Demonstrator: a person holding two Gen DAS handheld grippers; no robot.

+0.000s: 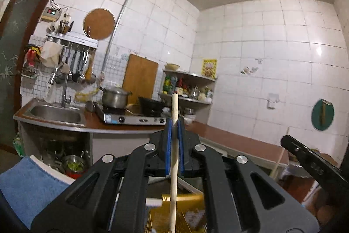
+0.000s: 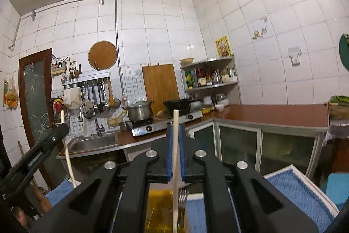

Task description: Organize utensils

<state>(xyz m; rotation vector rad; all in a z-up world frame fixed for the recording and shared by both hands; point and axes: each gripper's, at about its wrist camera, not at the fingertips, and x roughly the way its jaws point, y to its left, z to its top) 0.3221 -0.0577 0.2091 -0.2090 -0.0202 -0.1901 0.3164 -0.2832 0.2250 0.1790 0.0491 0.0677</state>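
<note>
No lettering can be read: the yellow wall poster (image 2: 223, 46) and shelf bottles (image 2: 201, 78) are too blurred.

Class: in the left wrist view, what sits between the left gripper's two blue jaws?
A pale wooden chopstick, standing upright through the left gripper, whose jaws are shut on it.

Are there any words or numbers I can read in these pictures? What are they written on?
None can be read for sure.
Right gripper, side marking: too blurred.
Yellow poster on the wall tiles: print too small.
Bottles on the corner shelf: labels too small.
Wall control box: red and green lights, no clear digits.
Stove front panel: blurred.
</note>
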